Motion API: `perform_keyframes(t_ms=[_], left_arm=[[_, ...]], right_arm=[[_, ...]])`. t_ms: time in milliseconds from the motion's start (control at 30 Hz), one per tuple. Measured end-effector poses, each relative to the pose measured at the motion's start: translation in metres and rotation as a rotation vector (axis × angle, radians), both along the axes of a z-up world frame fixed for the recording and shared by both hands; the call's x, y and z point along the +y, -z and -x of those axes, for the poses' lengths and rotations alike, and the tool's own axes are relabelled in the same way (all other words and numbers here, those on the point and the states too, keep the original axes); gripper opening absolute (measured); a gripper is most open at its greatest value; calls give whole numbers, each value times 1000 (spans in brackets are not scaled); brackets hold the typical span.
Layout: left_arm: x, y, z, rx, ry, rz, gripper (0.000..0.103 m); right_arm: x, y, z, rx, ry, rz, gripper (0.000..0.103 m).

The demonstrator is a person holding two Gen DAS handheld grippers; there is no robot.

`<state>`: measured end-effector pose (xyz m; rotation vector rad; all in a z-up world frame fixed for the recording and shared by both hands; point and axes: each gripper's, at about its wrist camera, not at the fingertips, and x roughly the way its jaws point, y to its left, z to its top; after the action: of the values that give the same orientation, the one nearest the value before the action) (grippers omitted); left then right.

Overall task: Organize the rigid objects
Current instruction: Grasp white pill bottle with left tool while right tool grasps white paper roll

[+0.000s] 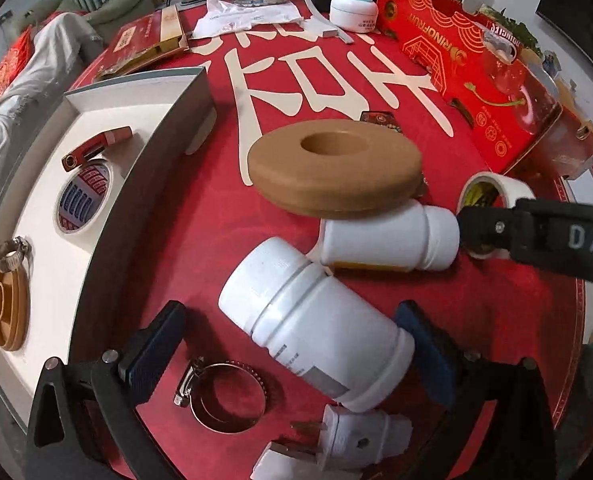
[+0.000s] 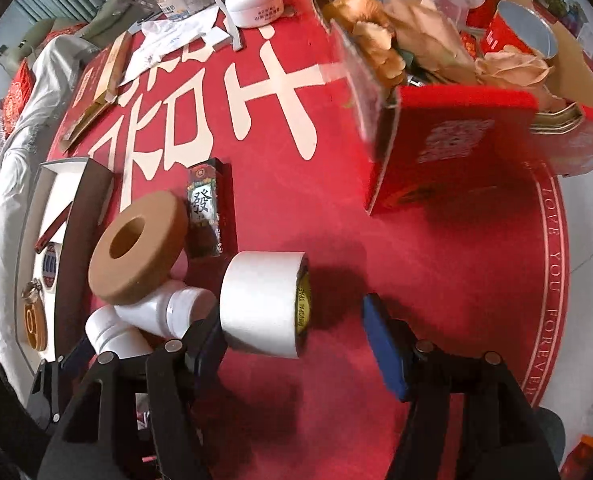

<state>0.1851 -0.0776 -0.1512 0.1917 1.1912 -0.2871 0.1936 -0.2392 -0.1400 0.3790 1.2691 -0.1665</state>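
Left gripper [image 1: 292, 344] spread wide around a white bottle [image 1: 316, 320] lying on the red tablecloth [image 1: 176, 248], pads not touching. Right gripper [image 2: 296, 332] also wide; white tape roll [image 2: 264, 300] stood on edge against its left finger. Brown ring [image 1: 332, 172] rested tilted on second bottle [image 1: 388, 240]. Tray [image 1: 144, 184] sat at the cloth's left edge.

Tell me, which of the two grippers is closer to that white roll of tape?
Right. The right gripper is open around the white tape roll, one finger beside it. The left gripper is farther off, open around a white bottle.
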Motion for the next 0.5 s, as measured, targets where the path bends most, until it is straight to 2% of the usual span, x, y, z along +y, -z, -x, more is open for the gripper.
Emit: perform_keyframes(t_ms=[33,67,100,133,300,500], left_arm=[[0,0,-1,8,2,-2,103],[0,-1,0,6,2,2,98],[1,-4,1,-10,2,8,92],[2,-9,4,-33,9,17,80],[13,-15,7,8,-13,88,80],[23,-48,26,-67,-27,113,80]], right_arm=[[1,-1,-1,-11,-1,12,43],[2,-1,-2,-10,-10,27,32],[2,-1,-2,-2,-13,37,32],[1,-1,-1,3,-13,37,31],[-8,-8,20,-8,-12,10,31],[-15,-18,54,-16,1,-33,32]])
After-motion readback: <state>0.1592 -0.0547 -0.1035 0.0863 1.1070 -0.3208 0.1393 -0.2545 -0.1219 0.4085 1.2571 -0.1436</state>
